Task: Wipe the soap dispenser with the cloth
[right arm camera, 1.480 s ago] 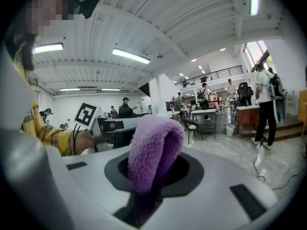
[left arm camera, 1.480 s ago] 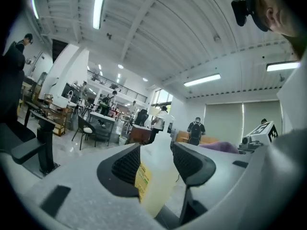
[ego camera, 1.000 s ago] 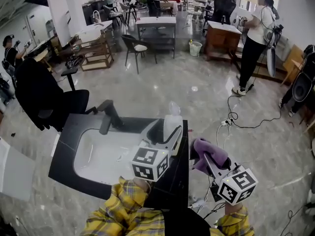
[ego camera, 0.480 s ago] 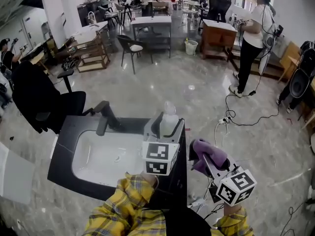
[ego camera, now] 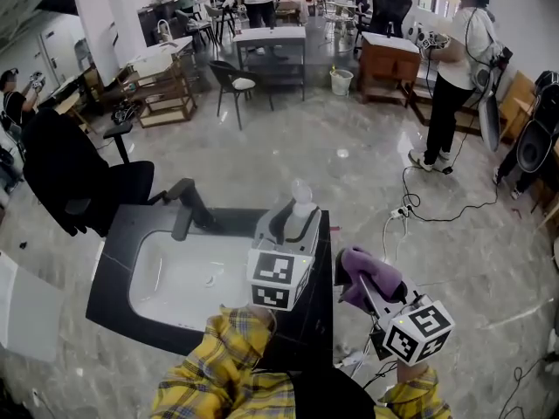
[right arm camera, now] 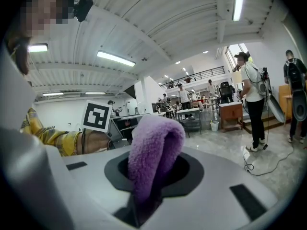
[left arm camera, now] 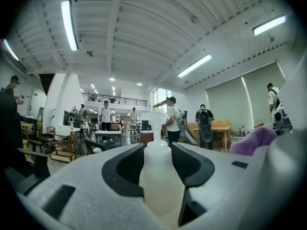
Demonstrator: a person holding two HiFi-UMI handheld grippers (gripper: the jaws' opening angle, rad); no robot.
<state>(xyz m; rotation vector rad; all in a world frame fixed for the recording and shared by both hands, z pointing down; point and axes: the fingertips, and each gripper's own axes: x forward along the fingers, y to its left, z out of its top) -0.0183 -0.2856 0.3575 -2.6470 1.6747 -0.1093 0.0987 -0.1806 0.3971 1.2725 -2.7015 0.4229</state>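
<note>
My left gripper (ego camera: pixel 297 219) has just been closing and now pinches the upright dispenser (left arm camera: pixel 158 186) between its jaws. My right gripper (right arm camera: pixel 153 174) clamps the cloth (right arm camera: pixel 156 145), just right of the dispenser, not touching.

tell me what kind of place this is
Probably a big open workshop or lab hall, not a bathroom: a lone sink unit stands on a polished floor, with work tables behind it and a trailing cable nearby.

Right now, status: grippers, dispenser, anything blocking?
Left gripper jaws just closed, gripping soap dispenser. Right gripper shut on purple cloth, apart from dispenser. Nothing between them.
</note>
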